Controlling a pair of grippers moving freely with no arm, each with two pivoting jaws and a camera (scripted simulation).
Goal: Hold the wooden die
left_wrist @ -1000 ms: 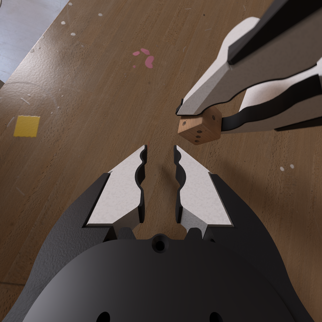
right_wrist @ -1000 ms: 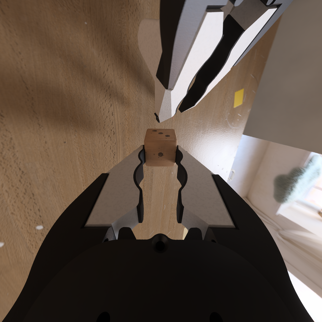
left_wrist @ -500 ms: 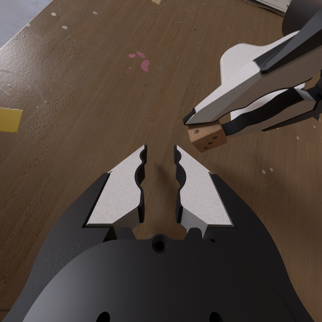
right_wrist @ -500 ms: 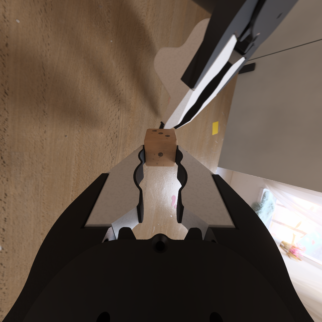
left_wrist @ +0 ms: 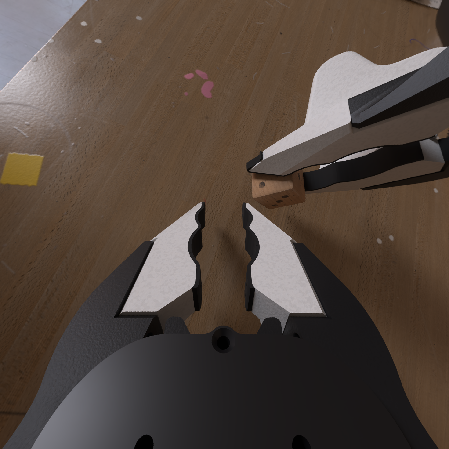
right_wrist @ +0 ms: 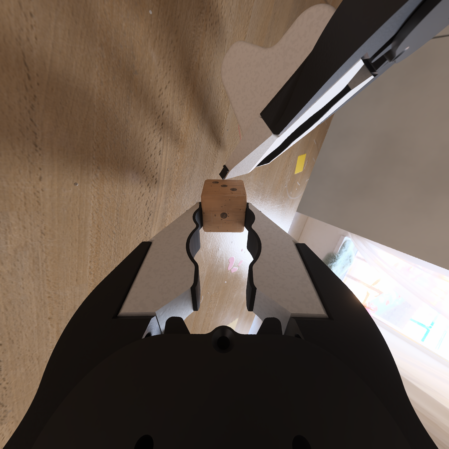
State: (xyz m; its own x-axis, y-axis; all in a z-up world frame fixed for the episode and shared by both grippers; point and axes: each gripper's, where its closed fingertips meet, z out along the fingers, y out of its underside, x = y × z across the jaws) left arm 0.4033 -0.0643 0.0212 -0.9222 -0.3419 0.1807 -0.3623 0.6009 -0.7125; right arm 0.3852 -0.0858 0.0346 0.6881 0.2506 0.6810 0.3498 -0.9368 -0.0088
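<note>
The wooden die (right_wrist: 222, 194) is a small light-brown cube with dark pips. My right gripper (right_wrist: 223, 206) is shut on it, one fingertip on each side, and the die sticks out past the tips. In the left wrist view the die (left_wrist: 278, 192) hangs just right of and beyond my left gripper (left_wrist: 223, 203), held by the right gripper's white fingers (left_wrist: 315, 145), which come in from the right. My left gripper is open and empty, its tips close to the die but apart from it. In the right wrist view the left gripper's fingers (right_wrist: 264, 155) point down at the die.
A brown wooden table (left_wrist: 121, 121) lies under both grippers, with its edge at the upper left (left_wrist: 36, 51). On it are a yellow square patch (left_wrist: 21, 168), pink stains (left_wrist: 205, 85) and white specks. A grey wall (right_wrist: 376, 170) and a bright room show beyond in the right wrist view.
The right gripper keeps the die and has turned, so the left gripper swings from overhead to the upper right in its view. The left gripper's opening is the same.
</note>
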